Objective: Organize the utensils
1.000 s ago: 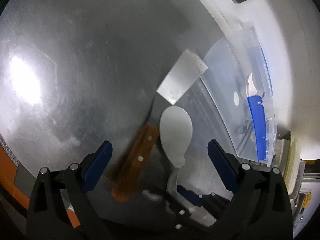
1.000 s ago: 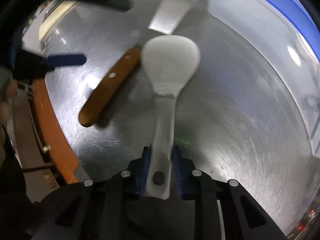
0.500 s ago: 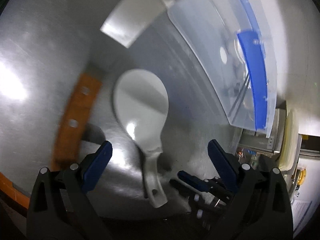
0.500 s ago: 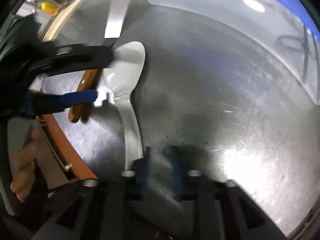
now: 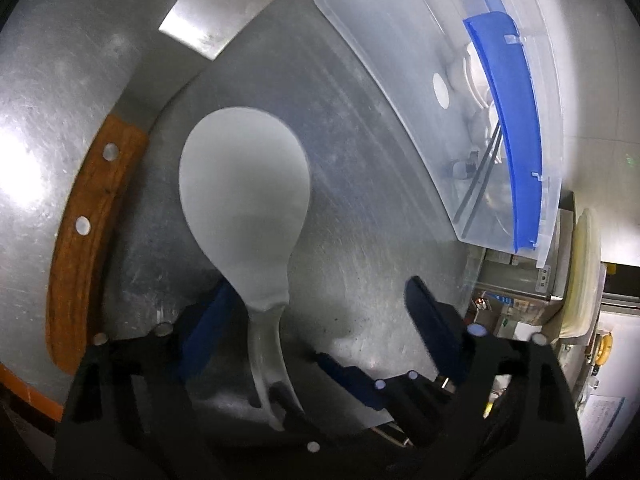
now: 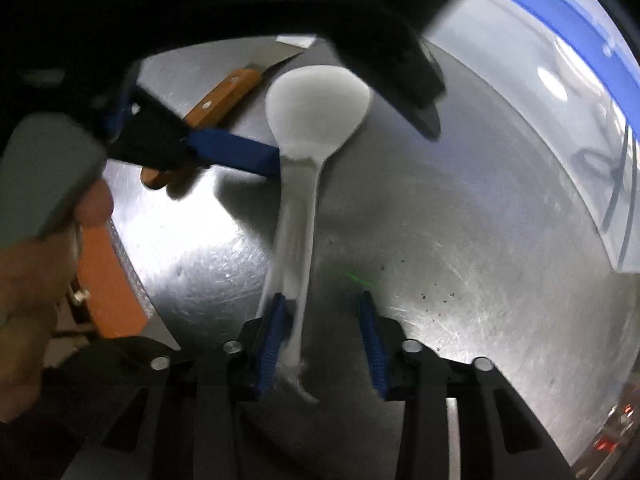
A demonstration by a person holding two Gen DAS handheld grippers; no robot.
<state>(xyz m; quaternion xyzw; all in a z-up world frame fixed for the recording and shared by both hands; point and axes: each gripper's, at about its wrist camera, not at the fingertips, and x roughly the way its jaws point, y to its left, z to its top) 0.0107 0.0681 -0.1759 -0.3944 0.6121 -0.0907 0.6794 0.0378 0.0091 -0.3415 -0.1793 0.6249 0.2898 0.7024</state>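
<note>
Left wrist view: white rice paddle (image 5: 244, 184) on or just over the steel table (image 5: 372, 216), blade end away from the camera, neck running down between the jaws of the left gripper (image 5: 320, 292). Jaws wide, just been closing, nothing pinched; one finger hard by the neck, the other well clear. Beside the paddle, to the picture's left, a cleaver (image 5: 88, 232) with a wooden handle. To the right, a clear storage bin (image 5: 392, 80) with blue trim, a few utensils dimly visible inside.

Right wrist view: same paddle seen from its handle end, tail of the handle between the jaws of the right gripper (image 6: 323, 300). Jaws narrow, just been closing, but not clamped: handle against one pad only, plain gap to the other. Cannot tell through the blur whether the tail rests on the table or leans on that one pad. Blue finger (image 6: 232, 152) of the left gripper touching or all but touching the neck from the side.

Handling, as a judgement: thin moulded plastic, so very light, fairly stiff, smooth and probably slippery against the pads, not fragile. Blade too broad and flat to pinch well. Best taken at the neck or upper handle, across the narrow width, close to the blade to curb swinging. Firm squeeze possible without fear of crushing. Risk of twisting in the grip if held only at the very tail.
</note>
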